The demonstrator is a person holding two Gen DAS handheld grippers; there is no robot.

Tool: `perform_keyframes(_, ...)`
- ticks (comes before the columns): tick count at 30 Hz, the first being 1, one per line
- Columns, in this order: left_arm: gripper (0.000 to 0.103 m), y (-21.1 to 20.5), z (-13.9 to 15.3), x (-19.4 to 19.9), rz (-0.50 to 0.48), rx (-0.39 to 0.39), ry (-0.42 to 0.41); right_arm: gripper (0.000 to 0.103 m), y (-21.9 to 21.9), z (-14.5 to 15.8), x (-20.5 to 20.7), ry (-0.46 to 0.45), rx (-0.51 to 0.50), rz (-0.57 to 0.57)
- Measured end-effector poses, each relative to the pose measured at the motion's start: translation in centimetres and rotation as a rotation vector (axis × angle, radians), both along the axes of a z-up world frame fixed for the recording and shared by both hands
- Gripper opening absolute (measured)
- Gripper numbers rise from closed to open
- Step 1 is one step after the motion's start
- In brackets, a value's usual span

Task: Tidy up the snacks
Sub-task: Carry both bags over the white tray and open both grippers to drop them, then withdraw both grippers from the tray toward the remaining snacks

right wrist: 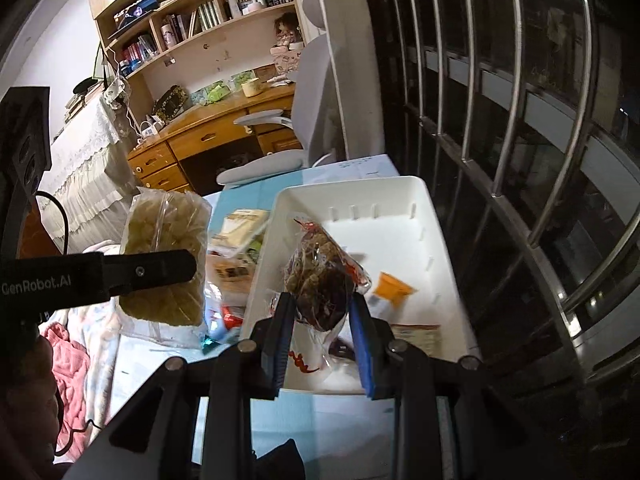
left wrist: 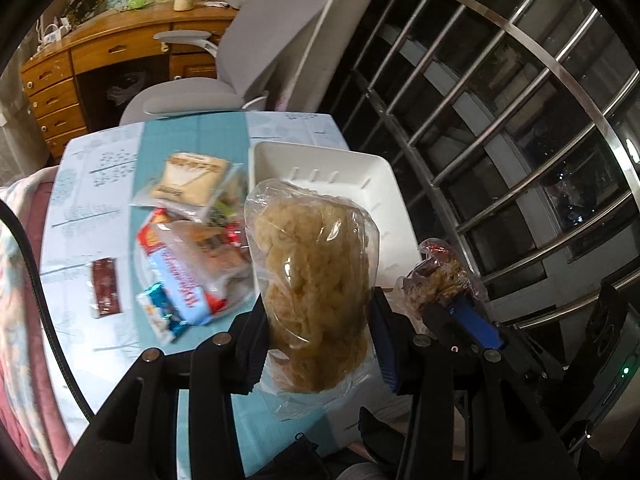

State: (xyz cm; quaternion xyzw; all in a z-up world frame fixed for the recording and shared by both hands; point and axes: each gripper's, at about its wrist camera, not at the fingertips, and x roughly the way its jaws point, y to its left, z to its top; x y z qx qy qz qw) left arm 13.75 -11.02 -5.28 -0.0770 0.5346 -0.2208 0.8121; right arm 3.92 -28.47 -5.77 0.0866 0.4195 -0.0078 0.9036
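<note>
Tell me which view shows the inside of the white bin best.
The right wrist view: the white bin lies open below, with an orange packet on its floor. The left wrist view shows only its far wall and rim; the held pale snack bag hides the rest.

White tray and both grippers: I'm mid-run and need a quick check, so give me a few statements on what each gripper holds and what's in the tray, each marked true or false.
1. The left gripper is shut on a clear bag of pale yellow snacks. True.
2. The right gripper is open with nothing between its fingers. False: it is shut on a clear bag of dark brown snacks.
3. The white tray already holds an orange packet. True.
4. Every snack is already in the tray. False: a pile of packets lies on the blue tablecloth beside it.
5. The tray is upside down. False: its open side faces up.
</note>
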Motion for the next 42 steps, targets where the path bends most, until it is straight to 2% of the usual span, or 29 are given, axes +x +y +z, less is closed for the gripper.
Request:
perform_keyframes(8,0.044,-5.4,-1.0,0.0,-0.049,-0.021,0.033,0.03,-2.9,-0.2,0.0,0.002,0.009,-0.003)
perform_keyframes(15,0.071,-6.6,-1.1,0.3,-0.042,0.015,0.033,0.031,-3.9,-0.5,0.5,0.008,0.039,-0.014)
perform_keyframes(20,0.072,-6.1,-1.2,0.4,-0.028,0.034,0.042,0.035,-3.2,-0.6,0.7,0.012,0.046,-0.005)
perform_keyframes(28,0.072,-3.2,-1.5,0.2,-0.015,0.047,0.065,0.036,-0.3,-0.6,0.9,0.029,0.055,-0.009)
perform_keyframes(32,0.072,-0.5,-1.4,0.2,-0.002,0.055,0.077,0.037,2.3,-0.6,0.8,0.039,0.057,-0.015)
perform_keyframes(34,0.072,0.8,-1.3,0.2,0.003,0.062,0.081,0.044,3.6,-0.5,0.7,0.039,0.06,-0.022)
perform_keyframes(36,0.072,2.4,-1.2,0.2,0.002,0.068,0.084,0.046,5.0,-0.4,0.5,0.038,0.061,-0.031)
perform_keyframes(42,0.072,7.2,-1.2,0.0,-0.008,0.096,0.093,0.047,9.8,-0.9,0.0,0.058,0.077,-0.066)
